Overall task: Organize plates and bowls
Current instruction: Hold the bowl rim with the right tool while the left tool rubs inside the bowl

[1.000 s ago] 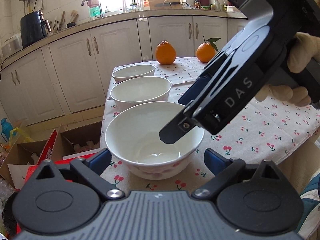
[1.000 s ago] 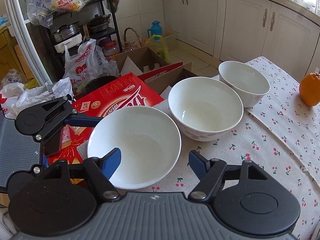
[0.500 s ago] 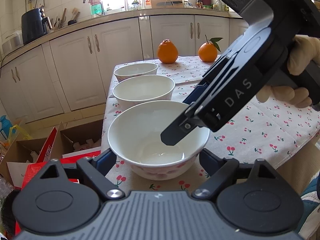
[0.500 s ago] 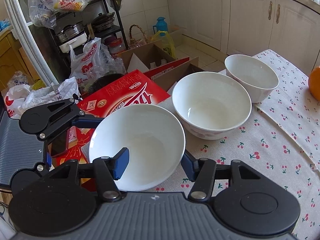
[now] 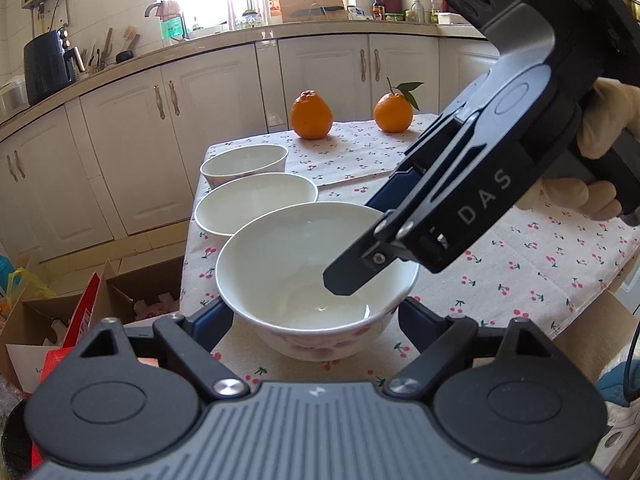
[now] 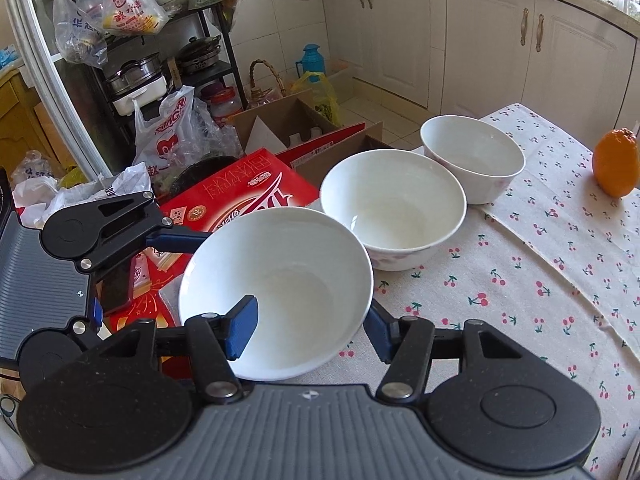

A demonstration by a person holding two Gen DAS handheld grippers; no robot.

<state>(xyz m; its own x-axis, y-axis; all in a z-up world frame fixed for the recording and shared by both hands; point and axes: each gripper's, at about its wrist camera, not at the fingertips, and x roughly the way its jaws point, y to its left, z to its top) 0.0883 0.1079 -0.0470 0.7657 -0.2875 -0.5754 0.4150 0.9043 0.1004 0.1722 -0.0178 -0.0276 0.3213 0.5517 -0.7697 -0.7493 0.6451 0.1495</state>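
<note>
Jaws of right gripper (image 6: 308, 326) straddle nearest bowl's (image 6: 280, 280) rim (not pinching); left gripper (image 5: 316, 318) wide.

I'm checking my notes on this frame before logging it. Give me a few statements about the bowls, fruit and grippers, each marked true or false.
1. Three white bowls stand in a row on the tablecloth. True: near bowl, middle bowl, far bowl.
2. The bowls are stacked. False: they stand side by side.
3. The right gripper straddles the near bowl's rim, one finger inside. True.
4. Two oranges sit at the table's far end. True.
5. The left gripper is shut. False: its fingers flank the near bowl, open.
</note>
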